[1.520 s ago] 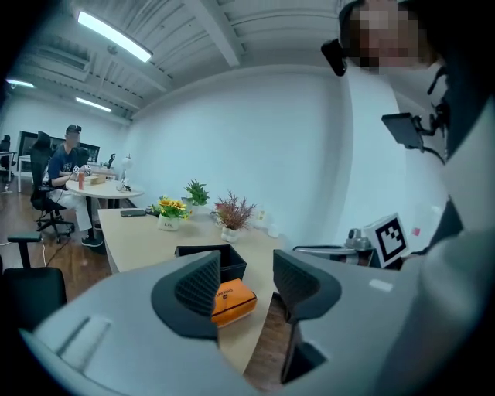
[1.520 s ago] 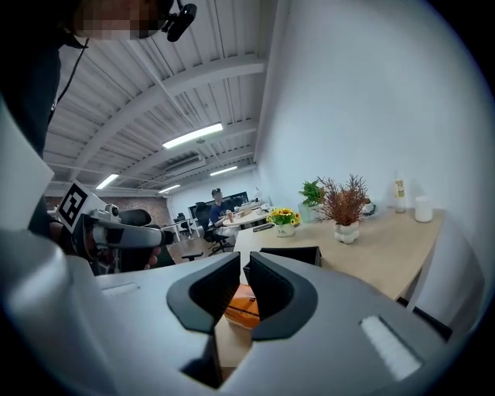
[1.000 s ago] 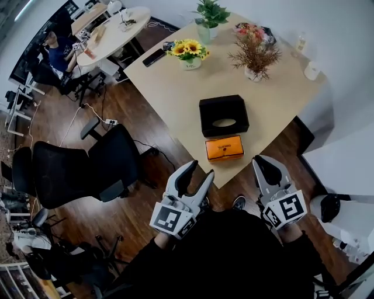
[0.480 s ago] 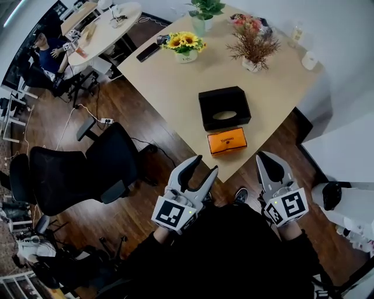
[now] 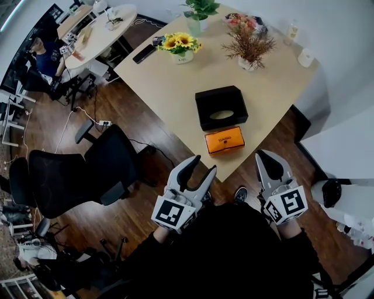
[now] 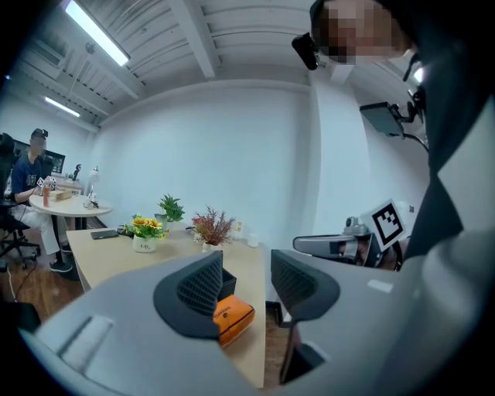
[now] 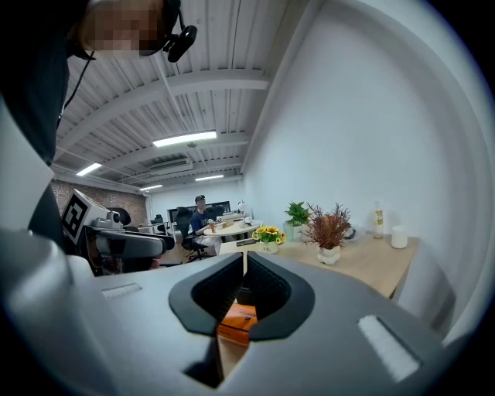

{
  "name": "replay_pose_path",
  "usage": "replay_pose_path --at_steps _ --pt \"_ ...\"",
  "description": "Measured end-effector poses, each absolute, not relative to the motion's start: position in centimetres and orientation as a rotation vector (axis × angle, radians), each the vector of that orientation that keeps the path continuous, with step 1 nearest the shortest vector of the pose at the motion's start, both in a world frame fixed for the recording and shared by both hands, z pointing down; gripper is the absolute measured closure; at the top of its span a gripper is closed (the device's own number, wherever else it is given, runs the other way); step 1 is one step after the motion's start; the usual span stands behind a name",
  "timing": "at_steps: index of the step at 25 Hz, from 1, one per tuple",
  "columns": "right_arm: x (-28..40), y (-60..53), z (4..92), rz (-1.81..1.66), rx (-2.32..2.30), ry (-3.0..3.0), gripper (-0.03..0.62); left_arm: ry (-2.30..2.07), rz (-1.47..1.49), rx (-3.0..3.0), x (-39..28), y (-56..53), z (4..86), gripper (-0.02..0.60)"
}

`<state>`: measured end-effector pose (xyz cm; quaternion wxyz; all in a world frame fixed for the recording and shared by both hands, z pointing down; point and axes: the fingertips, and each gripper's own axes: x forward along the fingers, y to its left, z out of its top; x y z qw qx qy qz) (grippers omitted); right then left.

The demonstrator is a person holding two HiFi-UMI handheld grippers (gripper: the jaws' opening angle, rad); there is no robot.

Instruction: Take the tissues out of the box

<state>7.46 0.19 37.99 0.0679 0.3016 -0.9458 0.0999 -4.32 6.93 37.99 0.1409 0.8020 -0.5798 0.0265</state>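
A black tissue box (image 5: 221, 108) with an oval slot on top sits on the beige table (image 5: 175, 87). In front of it, near the table's near edge, lies an orange tissue pack (image 5: 224, 141). Both grippers are held level, short of that edge and apart from the box. My left gripper (image 5: 203, 164) is open with nothing between its jaws; past them the left gripper view shows the orange pack (image 6: 236, 315). My right gripper (image 5: 266, 156) has just been closing and is shut on nothing. Its tips meet in the right gripper view (image 7: 244, 259), with the orange pack (image 7: 240, 317) beyond.
At the table's far side stand a sunflower pot (image 5: 181, 48), a vase of dried flowers (image 5: 248, 49) and a green plant (image 5: 198, 9). A dark phone (image 5: 144, 54) lies there too. A black office chair (image 5: 82, 175) stands left of the table. A person sits at a round table (image 5: 96, 29).
In the head view the table and box have slid slightly up and left. Both grippers stay in about the same place below the table's edge.
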Motion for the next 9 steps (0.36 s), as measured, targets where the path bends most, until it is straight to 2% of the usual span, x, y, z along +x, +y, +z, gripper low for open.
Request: replay_pose_path --at_steps 9 --pt "7.0 0.76 38.33 0.298 0.875 -2.843 0.577 -1.663 0.057 2.337 -3.89 7.88 38.74 0.402"
